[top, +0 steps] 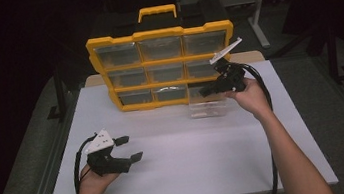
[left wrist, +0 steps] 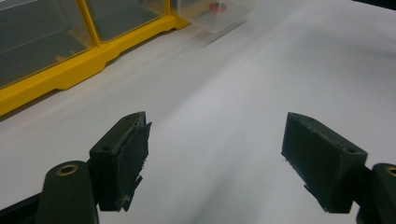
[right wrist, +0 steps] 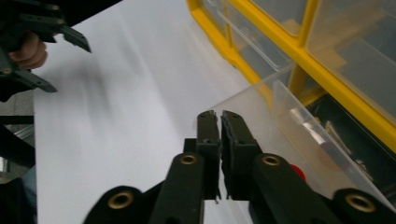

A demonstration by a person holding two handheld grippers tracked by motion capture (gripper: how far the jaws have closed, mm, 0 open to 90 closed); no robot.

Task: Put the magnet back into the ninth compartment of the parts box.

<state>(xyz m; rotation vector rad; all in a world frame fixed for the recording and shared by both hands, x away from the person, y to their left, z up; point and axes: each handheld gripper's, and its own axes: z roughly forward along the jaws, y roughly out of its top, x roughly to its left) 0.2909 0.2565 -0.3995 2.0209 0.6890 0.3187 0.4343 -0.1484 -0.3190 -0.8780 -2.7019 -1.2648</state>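
Observation:
A yellow organizer with clear drawers stands upright at the back of the white table. One clear drawer is out of it and sits on the table in front of the organizer's bottom right slot. A small red piece lies inside it, beside some metal parts. My right gripper is shut on that drawer's thin clear wall, with its jaws pressed together at the rim. My left gripper hovers low over the table at the front left, jaws wide open and nothing between them.
The organizer's yellow base runs along the left gripper's far left side. Open white tabletop lies between the two grippers. Each gripper trails a black cable toward the front edge. Dark floor and table legs surround the table.

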